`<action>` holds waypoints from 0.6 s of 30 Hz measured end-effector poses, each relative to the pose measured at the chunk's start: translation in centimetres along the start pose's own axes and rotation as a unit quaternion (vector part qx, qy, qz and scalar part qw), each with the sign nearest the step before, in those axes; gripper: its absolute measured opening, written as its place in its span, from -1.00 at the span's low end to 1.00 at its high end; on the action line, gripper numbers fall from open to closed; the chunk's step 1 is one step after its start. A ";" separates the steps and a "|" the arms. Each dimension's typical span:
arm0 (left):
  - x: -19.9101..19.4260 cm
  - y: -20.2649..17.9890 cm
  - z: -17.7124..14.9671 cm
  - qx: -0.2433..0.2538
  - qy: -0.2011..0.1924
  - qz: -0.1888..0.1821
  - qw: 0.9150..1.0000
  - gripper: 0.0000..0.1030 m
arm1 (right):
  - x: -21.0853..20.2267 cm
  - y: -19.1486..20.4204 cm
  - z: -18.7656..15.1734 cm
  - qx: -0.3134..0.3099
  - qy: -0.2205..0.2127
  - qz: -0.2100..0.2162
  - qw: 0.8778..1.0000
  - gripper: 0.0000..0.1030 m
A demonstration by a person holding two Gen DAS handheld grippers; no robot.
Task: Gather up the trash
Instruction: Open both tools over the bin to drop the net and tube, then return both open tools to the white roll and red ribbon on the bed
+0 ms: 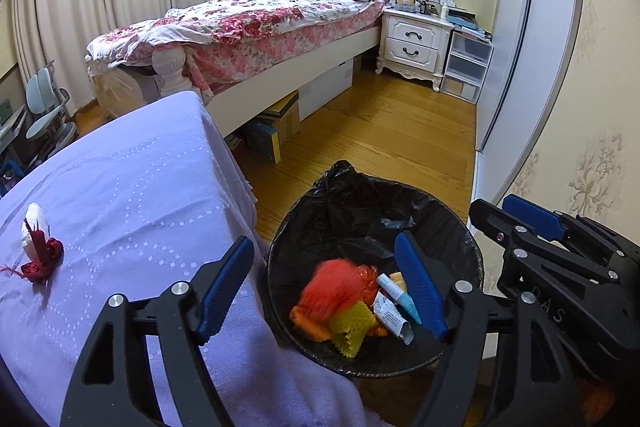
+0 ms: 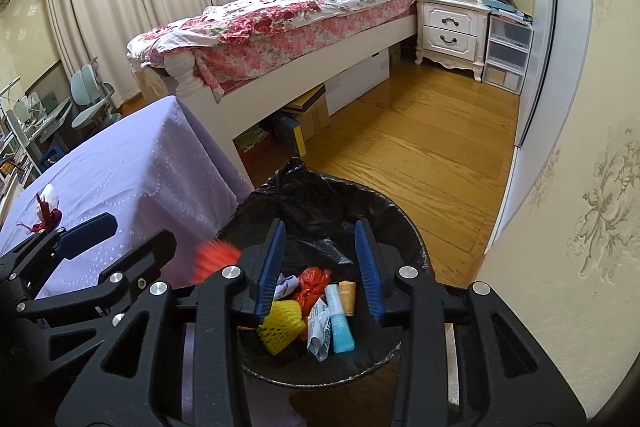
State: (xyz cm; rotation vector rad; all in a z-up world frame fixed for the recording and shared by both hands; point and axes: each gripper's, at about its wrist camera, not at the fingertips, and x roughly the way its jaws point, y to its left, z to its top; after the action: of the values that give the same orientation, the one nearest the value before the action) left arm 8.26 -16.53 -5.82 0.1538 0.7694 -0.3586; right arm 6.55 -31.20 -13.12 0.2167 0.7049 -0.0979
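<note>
Both grippers poised above the black-lined trash bin, which stands on the wood floor at the table's right edge, presumably so scraps can go straight off the cloth and in.

Left gripper: jaws spread wide, gripping nothing. Blurred orange-red mesh at 12 o'clock just ahead of the fingers, over the bin mouth; blur suggests falling, hence probably just let go.

Right gripper: jaws parted moderately, empty, aimed down into the bin at 12 o'clock.

In the bin already: yellow foam fruit net, orange plastic bag, crumpled white wrapper, blue-and-white tube, cork-coloured cylinder.

Still to collect: white wad with red threads, lying on the lavender tablecloth at 10 o'clock from the left gripper, well apart from the bin. Judged nearly done; one piece left, best reached from the left side.
</note>
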 end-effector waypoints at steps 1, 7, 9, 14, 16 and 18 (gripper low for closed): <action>-0.1 0.1 -0.1 -0.001 0.000 0.002 1.000 0.45 | 0.0 -0.1 0.0 0.001 -0.001 -0.001 1.000 -0.26; -0.5 1.2 -0.5 -0.014 0.001 0.017 1.000 0.49 | -0.4 -0.1 0.2 0.003 -0.007 -0.006 1.000 -0.11; -0.9 2.0 -0.7 -0.020 0.001 0.025 0.999 0.51 | -0.5 0.1 0.2 0.001 -0.010 -0.007 1.000 0.03; -1.9 4.3 -1.3 -0.041 0.001 0.043 0.998 0.52 | -0.5 1.0 0.3 -0.005 -0.008 -0.001 1.000 0.13; -2.5 5.4 -1.7 -0.049 0.000 0.051 0.997 0.53 | -0.5 1.5 0.3 -0.009 -0.007 0.002 1.000 0.14; -3.2 6.7 -2.2 -0.057 0.000 0.065 0.996 0.54 | -0.7 2.2 0.3 -0.015 -0.007 0.008 1.000 0.18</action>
State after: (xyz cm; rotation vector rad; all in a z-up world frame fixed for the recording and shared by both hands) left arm 7.23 -8.89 -5.13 0.0958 0.7735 -0.1918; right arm 6.58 -29.07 -12.12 0.1933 0.6906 -0.0746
